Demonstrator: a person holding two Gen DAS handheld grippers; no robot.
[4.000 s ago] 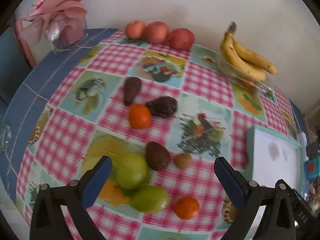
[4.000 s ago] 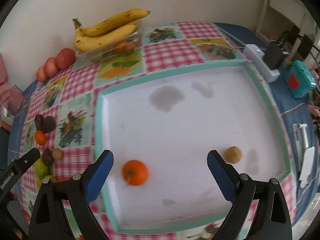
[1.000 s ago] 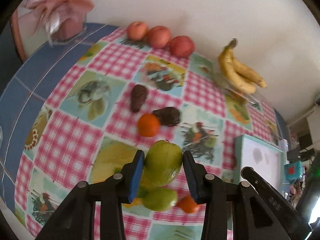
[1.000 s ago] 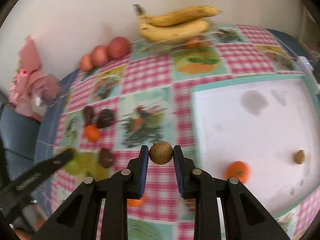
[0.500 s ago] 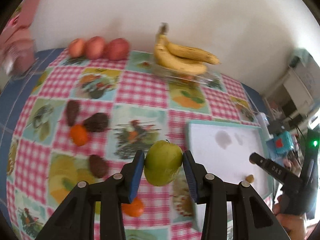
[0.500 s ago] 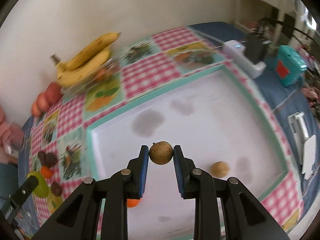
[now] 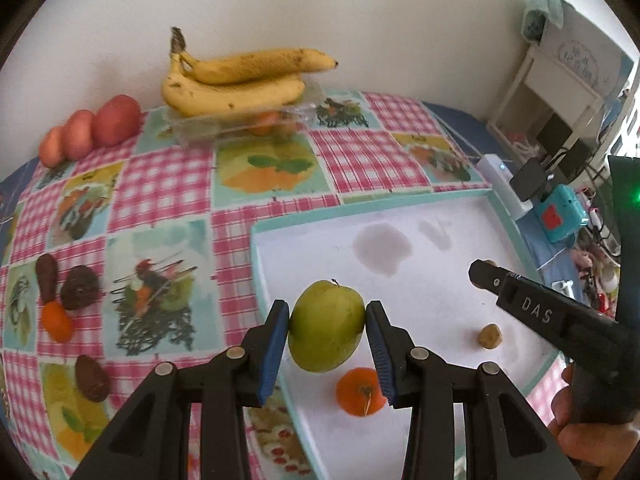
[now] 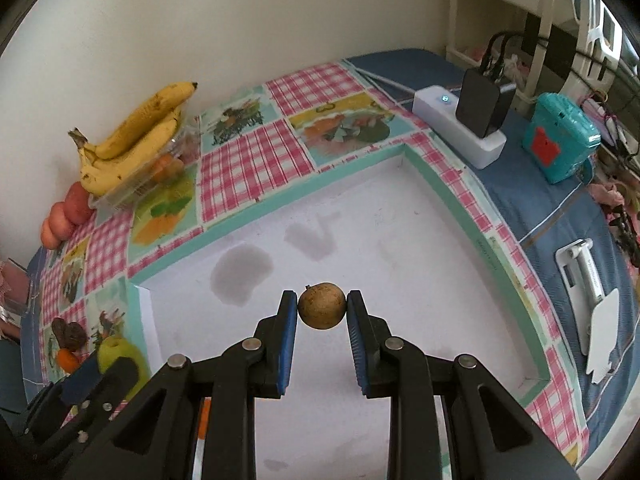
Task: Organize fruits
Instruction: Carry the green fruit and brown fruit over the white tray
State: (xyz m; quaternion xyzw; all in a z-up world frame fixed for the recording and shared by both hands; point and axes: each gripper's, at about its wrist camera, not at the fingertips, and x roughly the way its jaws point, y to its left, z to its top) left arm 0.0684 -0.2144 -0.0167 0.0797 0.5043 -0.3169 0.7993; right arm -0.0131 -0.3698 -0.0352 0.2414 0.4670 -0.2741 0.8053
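Green and round, an apple (image 7: 326, 326) is clenched between the blue-padded fingers (image 7: 276, 344) of the left gripper (image 7: 327, 350), held above the near left edge of the white tray (image 7: 440, 304) with its teal rim. Below it on the tray floor lies an orange (image 7: 360, 391), and further right a small brown fruit (image 7: 490, 335) sits alone. The right gripper (image 8: 322, 322) grasps another small brown fruit (image 8: 322, 306) tightly between its own fingers, held over the middle of the tray (two grey stains mark the floor beyond it). On the chequered cloth of the bench (image 7: 168, 188), left of the tray, rest three dark avocados (image 7: 82, 287) and a second orange (image 7: 57, 321). Bananas (image 7: 240, 84) lie across a clear box at the wall, with three red apples (image 7: 94, 130) in a row to their left. A white power strip (image 8: 460, 132) and a teal box (image 8: 560, 142) stand beyond the tray's far right corner.
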